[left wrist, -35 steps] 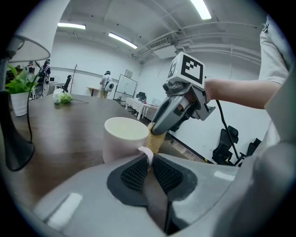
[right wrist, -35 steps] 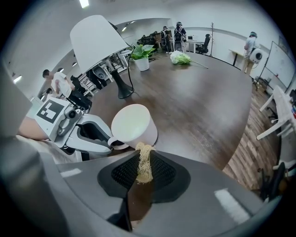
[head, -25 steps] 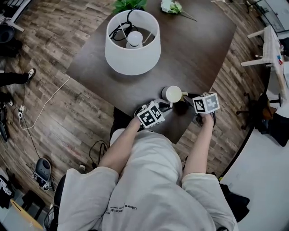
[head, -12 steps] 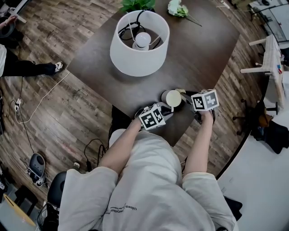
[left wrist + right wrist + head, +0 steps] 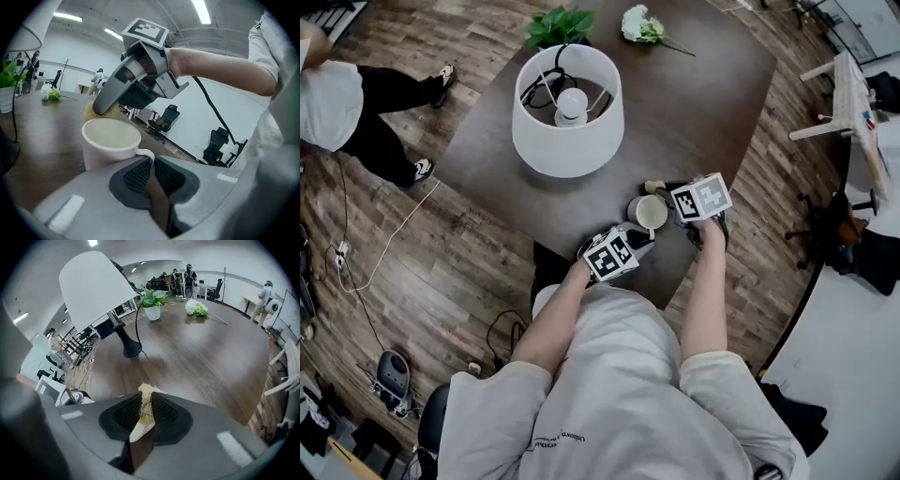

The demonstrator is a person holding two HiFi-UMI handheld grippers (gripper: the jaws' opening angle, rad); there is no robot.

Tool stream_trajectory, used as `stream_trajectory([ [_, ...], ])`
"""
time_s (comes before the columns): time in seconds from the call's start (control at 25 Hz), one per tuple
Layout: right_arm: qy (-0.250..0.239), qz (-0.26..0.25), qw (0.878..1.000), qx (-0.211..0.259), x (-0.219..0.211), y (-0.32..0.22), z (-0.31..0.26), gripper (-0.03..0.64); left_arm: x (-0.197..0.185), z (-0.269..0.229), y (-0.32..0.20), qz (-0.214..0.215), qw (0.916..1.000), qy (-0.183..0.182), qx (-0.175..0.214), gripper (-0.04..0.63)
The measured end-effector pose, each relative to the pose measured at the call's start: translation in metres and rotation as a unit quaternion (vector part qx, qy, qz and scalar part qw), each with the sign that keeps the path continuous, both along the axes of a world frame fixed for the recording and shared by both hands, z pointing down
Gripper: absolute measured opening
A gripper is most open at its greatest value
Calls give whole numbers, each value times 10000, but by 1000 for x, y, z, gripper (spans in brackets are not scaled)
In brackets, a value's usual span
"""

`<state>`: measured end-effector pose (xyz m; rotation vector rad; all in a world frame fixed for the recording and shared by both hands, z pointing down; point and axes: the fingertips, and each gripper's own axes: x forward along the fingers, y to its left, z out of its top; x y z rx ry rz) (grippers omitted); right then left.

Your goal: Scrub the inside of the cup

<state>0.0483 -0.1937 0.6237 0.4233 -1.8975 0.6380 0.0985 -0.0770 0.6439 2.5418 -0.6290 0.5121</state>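
My left tongs (image 5: 151,161) swallow most of the white cup's (image 5: 110,140) handle (image 5: 146,154), clamped shut on it. My right tongs (image 5: 146,398) pinch a straw-coloured scrub pad (image 5: 147,391); only its frayed edge shows. Seen from my head, the marker cube covers those jaws. The cup stands upright just ahead of my left tongs, the pad at its far rim; touching or not, I cannot tell. Dark wooden table (image 5: 712,103) with a white-shaded lamp (image 5: 567,117) and a potted plant (image 5: 558,23), plank floor (image 5: 441,253), and a person (image 5: 347,103) standing nearby.
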Motion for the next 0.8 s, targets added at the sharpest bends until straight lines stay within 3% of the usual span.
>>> stream_trajectory([
  [0.2, -152, -60, 9998, 70, -20, 7, -9, 78, 5, -2, 4, 107, 9999, -78, 29, 37],
  [0.48, -53, -580, 9983, -39, -43, 38, -9, 78, 14, -4, 6, 235, 9993, -214, 196, 38],
  [0.8, 545, -1082, 9918, -413, -33, 67, 7, 80, -8, -3, -12, -417, 9980, -427, 229, 45],
])
